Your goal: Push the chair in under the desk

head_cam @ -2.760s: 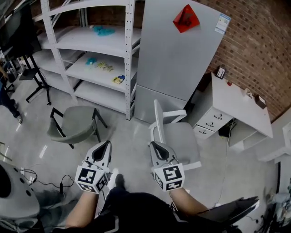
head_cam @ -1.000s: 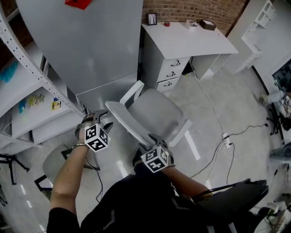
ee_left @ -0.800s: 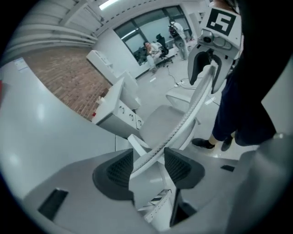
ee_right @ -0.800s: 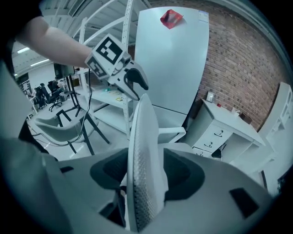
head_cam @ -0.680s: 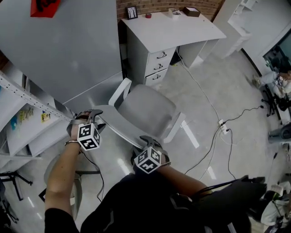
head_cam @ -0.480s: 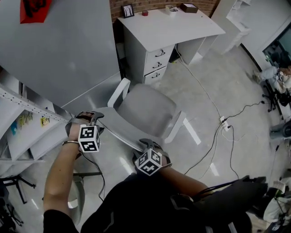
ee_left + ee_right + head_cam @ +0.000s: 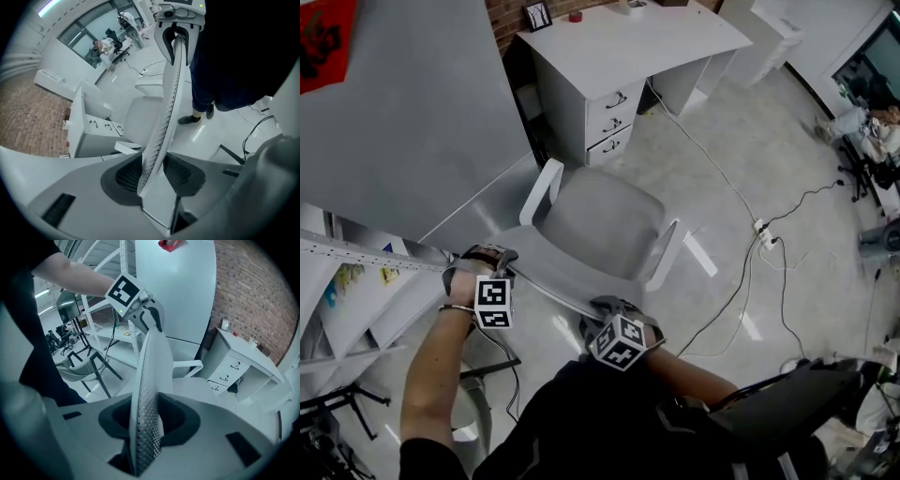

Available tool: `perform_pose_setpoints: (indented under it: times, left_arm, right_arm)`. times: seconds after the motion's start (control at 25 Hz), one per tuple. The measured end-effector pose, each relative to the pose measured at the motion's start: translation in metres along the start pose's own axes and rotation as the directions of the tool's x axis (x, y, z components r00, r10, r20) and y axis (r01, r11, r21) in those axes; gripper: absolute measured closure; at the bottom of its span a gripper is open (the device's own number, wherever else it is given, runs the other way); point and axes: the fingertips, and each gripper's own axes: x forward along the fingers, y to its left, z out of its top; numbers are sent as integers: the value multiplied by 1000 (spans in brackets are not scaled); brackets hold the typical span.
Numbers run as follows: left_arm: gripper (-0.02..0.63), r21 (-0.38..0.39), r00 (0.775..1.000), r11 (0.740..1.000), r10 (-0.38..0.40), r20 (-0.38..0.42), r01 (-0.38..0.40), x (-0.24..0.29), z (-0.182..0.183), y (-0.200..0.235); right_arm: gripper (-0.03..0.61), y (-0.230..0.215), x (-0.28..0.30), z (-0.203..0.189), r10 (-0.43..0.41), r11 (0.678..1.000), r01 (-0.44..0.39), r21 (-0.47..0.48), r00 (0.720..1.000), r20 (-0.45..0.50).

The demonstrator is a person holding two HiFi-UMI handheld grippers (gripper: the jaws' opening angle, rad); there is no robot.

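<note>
Gripping is the step in hand: left tool [image 7: 487,257] and right tool [image 7: 613,306] are closing on the backrest [image 7: 548,272], not yet tight. The chair [image 7: 600,220] stands apart from the bench [image 7: 628,42], before its drawers. Next, I judge: clamp firmly, then push toward the bench's kneehole.

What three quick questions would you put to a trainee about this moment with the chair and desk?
1. True or false: the chair already sits under the desk.
2. What stands between the jaws of the left gripper and the right gripper? A. an armrest B. the backrest C. a cable
3. What lies on the floor to the right of the chair?

Key
1. False: the chair stands apart from the desk, out on the floor beside the drawers.
2. B: each gripper has the backrest's top edge between its jaws, which are closing on it.
3. A power strip with cables running to it.
</note>
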Motion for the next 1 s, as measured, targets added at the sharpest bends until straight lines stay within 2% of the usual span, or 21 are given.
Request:
perform_pose_setpoints:
  times: [0.08, 0.28, 0.56, 1.0]
  left_arm:
    - [466, 2, 1000, 1000, -1, 3, 1, 3, 4, 7]
    - [468, 36, 998, 997, -68, 16, 68, 8, 11, 12]
    - [477, 73, 996, 993, -91, -11, 91, 24, 18, 21]
    - [494, 129, 998, 989, -67, -6, 67, 44, 28, 51]
  right_arm:
    - [460, -5, 0, -2, 4, 1000, -4, 8, 1000, -3]
    - [472, -14, -2, -6, 2, 1000, -2, -9, 1000, -3]
    - [488, -25, -3, -8, -17, 1000, 16, -18, 1000, -7]
    - [500, -56, -1, -12, -67, 998, 67, -9, 997, -31]
